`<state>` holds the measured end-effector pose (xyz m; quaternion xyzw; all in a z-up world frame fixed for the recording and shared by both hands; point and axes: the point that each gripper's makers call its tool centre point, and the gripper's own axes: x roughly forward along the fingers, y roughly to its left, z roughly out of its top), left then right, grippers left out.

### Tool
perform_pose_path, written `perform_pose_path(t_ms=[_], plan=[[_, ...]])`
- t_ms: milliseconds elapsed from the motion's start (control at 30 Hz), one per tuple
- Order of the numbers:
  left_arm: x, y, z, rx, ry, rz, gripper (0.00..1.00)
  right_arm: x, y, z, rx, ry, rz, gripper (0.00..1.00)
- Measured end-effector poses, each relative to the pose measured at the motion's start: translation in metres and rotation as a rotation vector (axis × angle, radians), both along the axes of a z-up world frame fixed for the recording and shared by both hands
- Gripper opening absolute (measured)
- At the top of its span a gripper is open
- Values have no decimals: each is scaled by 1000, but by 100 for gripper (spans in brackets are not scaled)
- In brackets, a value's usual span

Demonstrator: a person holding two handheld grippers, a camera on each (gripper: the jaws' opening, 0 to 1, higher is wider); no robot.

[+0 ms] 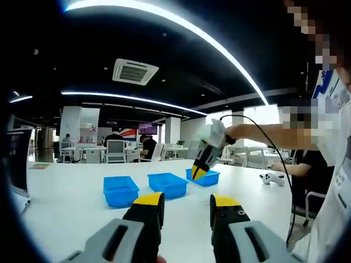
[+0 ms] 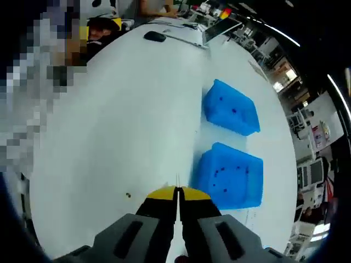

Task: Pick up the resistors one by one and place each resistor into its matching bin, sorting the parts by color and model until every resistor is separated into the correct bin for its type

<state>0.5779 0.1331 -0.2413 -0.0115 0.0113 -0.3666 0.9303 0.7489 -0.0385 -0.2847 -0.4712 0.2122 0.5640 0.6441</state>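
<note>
Three shallow blue plastic bins stand in a row on the broad white table (image 1: 66, 197): the left bin (image 1: 120, 190), the middle bin (image 1: 168, 184) and the right bin (image 1: 204, 176), set near one another, probably so each resistor type gets its own. In the left gripper view the left gripper (image 1: 186, 211) hangs low over the table well short of the bins, its yellow-tipped black fingers (image 1: 151, 205) spread apart and carrying nothing, which reads as waiting its turn. The right gripper (image 1: 200, 170) reaches in from the person's side and points down at the near rim of the right bin. In the right gripper view its fingers (image 2: 164, 200) are pressed together, and a thin pale wire pokes out from between the tips, so they seem clenched on a resistor (image 2: 177, 179) held by its lead; its body is too small to tell colour or model. Two bins (image 2: 230, 176) lie just beside the tips, dark specks inside them likely sorted parts. A small loose resistor (image 2: 128, 195) rests on the table nearby. The next move probably calls for lowering over the matching bin before letting go.
</note>
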Motion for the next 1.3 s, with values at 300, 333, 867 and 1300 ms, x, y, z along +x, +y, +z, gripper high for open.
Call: perform_pose_path(t_ms=[300, 333, 867, 1300], plan=[[-3, -2, 5, 4, -13, 0, 35, -55, -44, 53, 371, -58, -220, 5], [-3, -3, 5, 5, -14, -2, 35, -60, -50, 56, 405, -56, -258, 5], [0, -6, -3, 12, 7, -14, 35, -141, -132, 48, 888, -113, -625, 5], [0, -12, -8, 18, 16, -21, 35, -167, -144, 35, 1034, -100, -699, 5]])
